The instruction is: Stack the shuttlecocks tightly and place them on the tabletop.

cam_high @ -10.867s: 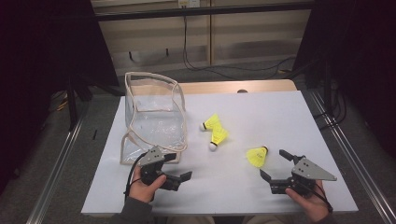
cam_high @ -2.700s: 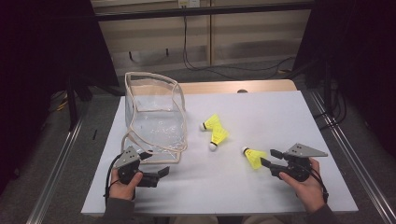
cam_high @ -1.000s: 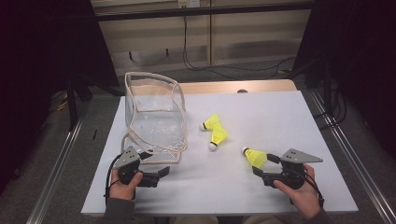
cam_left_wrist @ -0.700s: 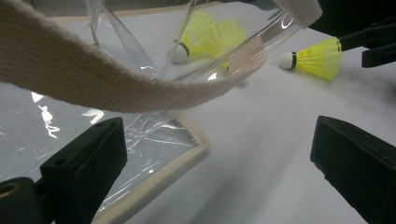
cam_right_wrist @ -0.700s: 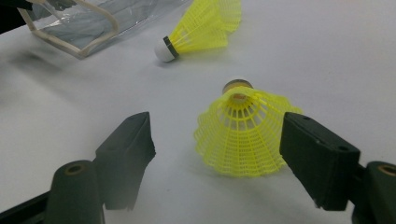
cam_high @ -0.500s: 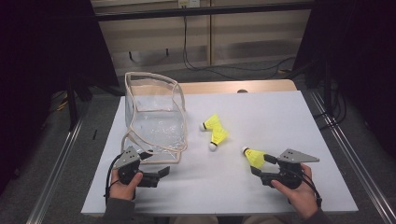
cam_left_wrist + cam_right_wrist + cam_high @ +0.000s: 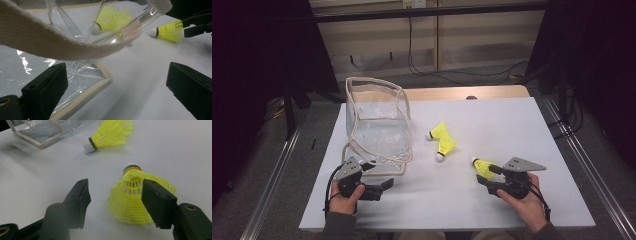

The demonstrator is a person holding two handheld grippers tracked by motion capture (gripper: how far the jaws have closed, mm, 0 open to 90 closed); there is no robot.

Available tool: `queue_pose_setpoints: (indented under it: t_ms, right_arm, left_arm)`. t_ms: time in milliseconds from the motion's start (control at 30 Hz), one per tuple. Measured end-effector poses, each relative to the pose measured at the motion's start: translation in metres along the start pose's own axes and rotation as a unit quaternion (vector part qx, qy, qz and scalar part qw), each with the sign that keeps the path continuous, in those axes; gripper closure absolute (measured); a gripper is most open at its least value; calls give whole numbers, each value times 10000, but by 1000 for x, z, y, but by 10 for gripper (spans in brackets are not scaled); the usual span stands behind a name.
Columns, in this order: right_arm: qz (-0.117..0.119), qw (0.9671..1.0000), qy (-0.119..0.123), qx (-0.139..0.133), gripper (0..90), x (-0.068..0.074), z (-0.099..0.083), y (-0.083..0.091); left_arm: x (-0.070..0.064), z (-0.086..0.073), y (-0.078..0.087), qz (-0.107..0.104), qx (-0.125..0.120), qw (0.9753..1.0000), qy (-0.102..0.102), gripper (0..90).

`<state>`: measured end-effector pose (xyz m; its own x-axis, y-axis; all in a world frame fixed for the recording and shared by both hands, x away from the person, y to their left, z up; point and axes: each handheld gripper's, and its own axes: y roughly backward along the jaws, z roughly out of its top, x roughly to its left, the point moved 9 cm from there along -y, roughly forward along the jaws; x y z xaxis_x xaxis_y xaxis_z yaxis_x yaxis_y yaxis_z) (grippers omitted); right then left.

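Observation:
A yellow shuttlecock (image 7: pixel 481 166) (image 7: pixel 132 195) lies on the white table (image 7: pixel 512 125), cork pointing away from my right gripper (image 7: pixel 486 176) (image 7: pixel 115 192). That gripper is open; the skirt sits between its jaws, against the right one. Two more yellow shuttlecocks (image 7: pixel 439 132) (image 7: pixel 446 147) lie together mid-table; one of them (image 7: pixel 112 133) is just beyond the right gripper. A clear bag with beige trim (image 7: pixel 377 125) (image 7: pixel 75 75) stands at the left. My left gripper (image 7: pixel 379 175) (image 7: pixel 117 82) is open and empty at the bag's near corner, under its strap (image 7: pixel 50 42).
The table's front edge runs just below both hands. Metal rails flank the table left and right. A wooden strip (image 7: pixel 462 92) borders the far edge. White tabletop stretches between the two grippers and to the far right.
Over the last second hardly anything moved. Since the oldest frame the left gripper shifted left to the bag's corner and the right gripper came up around the near shuttlecock.

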<state>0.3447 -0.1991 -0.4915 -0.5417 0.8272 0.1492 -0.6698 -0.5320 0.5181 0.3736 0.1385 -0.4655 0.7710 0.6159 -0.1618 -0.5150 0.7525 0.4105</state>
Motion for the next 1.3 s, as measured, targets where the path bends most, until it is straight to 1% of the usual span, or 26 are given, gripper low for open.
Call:
queue_pose_setpoints:
  t_ms: [167,333,400,700,800,967,1033,1067,1200,1300]
  right_arm:
    - [-53,10000,40,-4,415,0,2,-6]
    - [-108,9999,47,54,442,-1,2,-11]
    - [-110,9999,49,65,449,-2,2,-12]
    - [-174,9998,68,84,473,-4,4,-16]
    - [-145,9998,85,105,518,-4,4,-17]
    - [-181,9997,125,129,617,-6,4,-17]
    - [-220,9996,103,128,650,-7,3,-16]
    - [-202,9997,103,127,664,-7,3,-16]
    - [-231,9995,60,191,694,-10,2,-15]
    - [-260,9995,39,194,709,-13,1,-15]
  left_arm:
    - [0,0,0,3,29,10000,-6,38]
    - [0,0,0,3,12,10000,-2,38]
    - [0,-1,0,-3,54,10000,-38,38]
    - [0,-1,-1,-9,36,10000,-42,38]
    - [0,-1,0,-6,41,10000,-36,38]
    - [0,-1,0,-5,49,10000,-28,38]
    - [0,-1,0,-3,46,10000,-22,38]
    - [0,-1,0,-4,27,10000,-20,38]
    - [0,-1,0,1,32,10000,-40,38]
    - [0,0,0,4,14,10000,-12,38]
